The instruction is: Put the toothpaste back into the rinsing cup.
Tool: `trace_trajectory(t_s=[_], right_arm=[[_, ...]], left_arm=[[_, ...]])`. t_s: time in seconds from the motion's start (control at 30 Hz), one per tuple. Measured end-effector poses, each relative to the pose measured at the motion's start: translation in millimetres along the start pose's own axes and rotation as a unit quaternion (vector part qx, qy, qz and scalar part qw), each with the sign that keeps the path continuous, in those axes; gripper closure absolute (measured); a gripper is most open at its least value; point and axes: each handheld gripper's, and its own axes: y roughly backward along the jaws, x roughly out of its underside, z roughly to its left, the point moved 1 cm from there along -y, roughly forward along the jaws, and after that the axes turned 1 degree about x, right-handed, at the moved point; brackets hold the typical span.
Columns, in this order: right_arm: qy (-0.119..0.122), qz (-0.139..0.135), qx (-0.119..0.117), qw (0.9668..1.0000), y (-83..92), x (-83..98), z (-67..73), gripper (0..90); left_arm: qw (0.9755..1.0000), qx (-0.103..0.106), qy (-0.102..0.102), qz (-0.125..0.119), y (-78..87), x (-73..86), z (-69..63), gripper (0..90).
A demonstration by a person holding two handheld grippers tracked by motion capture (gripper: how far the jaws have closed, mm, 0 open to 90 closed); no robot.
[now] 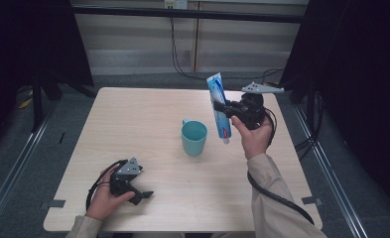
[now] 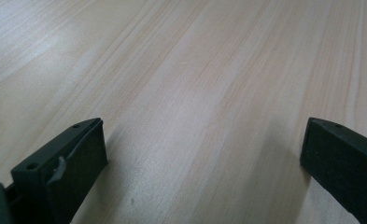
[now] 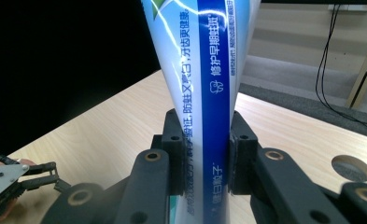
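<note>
Tube [image 1: 219, 106] clamped at mid-length by right gripper [image 1: 230, 110], held near-upright above table [image 1: 133, 124], cap down, just right of cup [image 1: 194, 137]. Left gripper [image 1: 142, 193] rested on table near front edge, jaws apart, nothing between.

Blue-and-white toothpaste tube [image 1: 219, 106] held upright above the table, cap down

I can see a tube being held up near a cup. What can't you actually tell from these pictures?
- Inside of the teal cup: the high view looks at it from the side, so its wall hides any contents.
- Toothpaste tube ends: the right gripper view cuts off its top at the edge, and the right gripper covers its lower end.
- Tube lettering in the high view: too small to read.
- Left gripper: its jaw tips look dark and small in the high view.
</note>
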Motion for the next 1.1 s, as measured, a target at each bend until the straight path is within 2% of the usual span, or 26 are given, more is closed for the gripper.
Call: trace_trajectory(t_s=[1.1], right_arm=[[0.006,-0.027,-0.005,0.9996,-17.2,-15.7,6.0,74.0]], left_arm=[[1.0,0.0,-0.001,0.0,0.0,0.0,0.2,0.0]])
